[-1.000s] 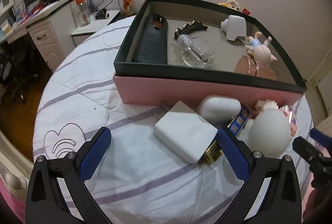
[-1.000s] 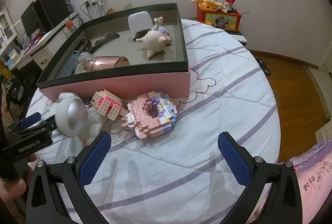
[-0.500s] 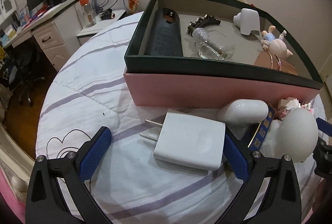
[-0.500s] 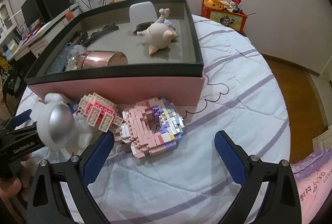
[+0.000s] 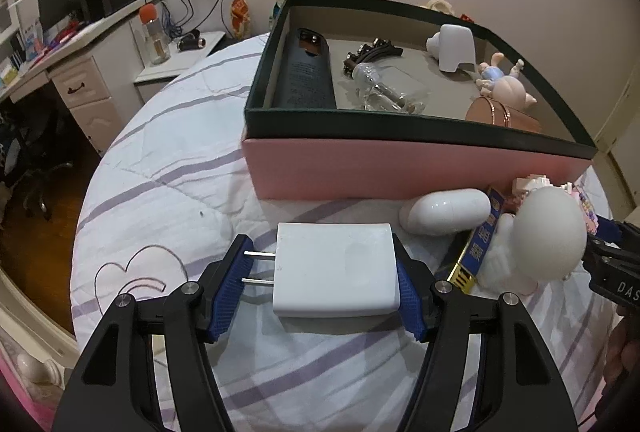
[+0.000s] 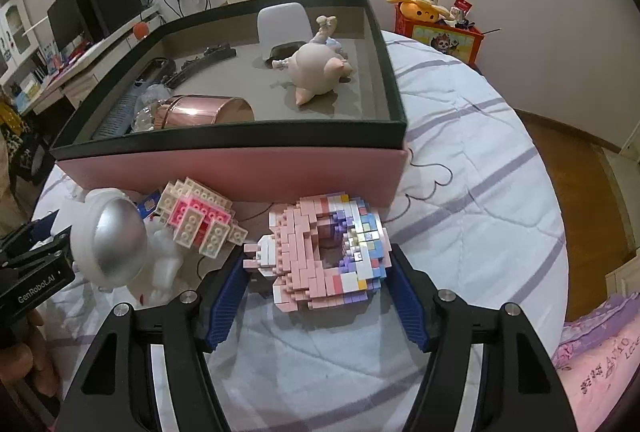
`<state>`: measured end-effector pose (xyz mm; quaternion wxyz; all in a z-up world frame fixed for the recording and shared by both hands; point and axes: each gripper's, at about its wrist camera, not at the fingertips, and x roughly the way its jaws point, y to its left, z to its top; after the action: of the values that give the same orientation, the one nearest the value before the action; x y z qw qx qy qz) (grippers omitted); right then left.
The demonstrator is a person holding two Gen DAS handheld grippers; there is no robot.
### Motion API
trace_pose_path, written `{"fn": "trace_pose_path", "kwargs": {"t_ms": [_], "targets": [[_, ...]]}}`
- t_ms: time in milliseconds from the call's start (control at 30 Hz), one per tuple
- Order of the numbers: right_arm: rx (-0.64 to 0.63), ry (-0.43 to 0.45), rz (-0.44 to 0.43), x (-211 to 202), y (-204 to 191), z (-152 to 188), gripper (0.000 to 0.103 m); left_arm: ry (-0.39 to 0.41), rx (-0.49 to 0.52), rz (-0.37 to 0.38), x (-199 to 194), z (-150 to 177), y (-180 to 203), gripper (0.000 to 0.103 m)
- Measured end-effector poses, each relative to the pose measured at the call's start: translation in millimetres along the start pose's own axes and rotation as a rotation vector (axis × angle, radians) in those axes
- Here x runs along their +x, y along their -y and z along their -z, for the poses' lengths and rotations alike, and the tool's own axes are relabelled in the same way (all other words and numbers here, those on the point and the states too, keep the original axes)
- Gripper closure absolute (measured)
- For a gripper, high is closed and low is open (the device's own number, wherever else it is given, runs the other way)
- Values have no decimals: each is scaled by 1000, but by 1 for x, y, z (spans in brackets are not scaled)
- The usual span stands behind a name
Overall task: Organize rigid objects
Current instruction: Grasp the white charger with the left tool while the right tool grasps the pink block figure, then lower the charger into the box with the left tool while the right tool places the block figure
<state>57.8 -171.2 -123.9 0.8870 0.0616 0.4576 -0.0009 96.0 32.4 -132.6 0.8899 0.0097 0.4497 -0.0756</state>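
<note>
A white plug charger (image 5: 336, 268) lies on the quilt between the blue pads of my left gripper (image 5: 320, 284); the right pad touches it, the left pad meets its prongs. My right gripper (image 6: 318, 284) has closed in around a pink block donut (image 6: 324, 256), pads at its sides. A pink box with a dark green rim (image 5: 420, 140), also in the right wrist view (image 6: 240, 140), holds a remote (image 5: 306, 72), a glass bottle (image 5: 384, 92), a copper cup (image 6: 200, 110) and a pig figure (image 6: 316, 72).
A white earbud case (image 5: 444, 212), an astronaut figure (image 6: 116, 244), a pink and cream block piece (image 6: 200, 220) and a blue packet (image 5: 480, 244) lie in front of the box. A desk (image 5: 80, 72) stands left of the bed. A toy box (image 6: 436, 28) stands far right.
Both grippers moved forward and down and narrowed their jaws. The left now brackets the charger; the right now brackets the block donut.
</note>
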Motion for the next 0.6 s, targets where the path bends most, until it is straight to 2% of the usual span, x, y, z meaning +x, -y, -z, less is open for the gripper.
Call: {"fn": "trace_pose_path", "kwargs": {"t_ms": [333,600], "targets": [[21,51,-18,-31,4,1,35,19,-33,16,-24,4,-14,37],[1,112,-38,-57,-4,-15,35,91,-25,24,-55,-11,-18,37]]}}
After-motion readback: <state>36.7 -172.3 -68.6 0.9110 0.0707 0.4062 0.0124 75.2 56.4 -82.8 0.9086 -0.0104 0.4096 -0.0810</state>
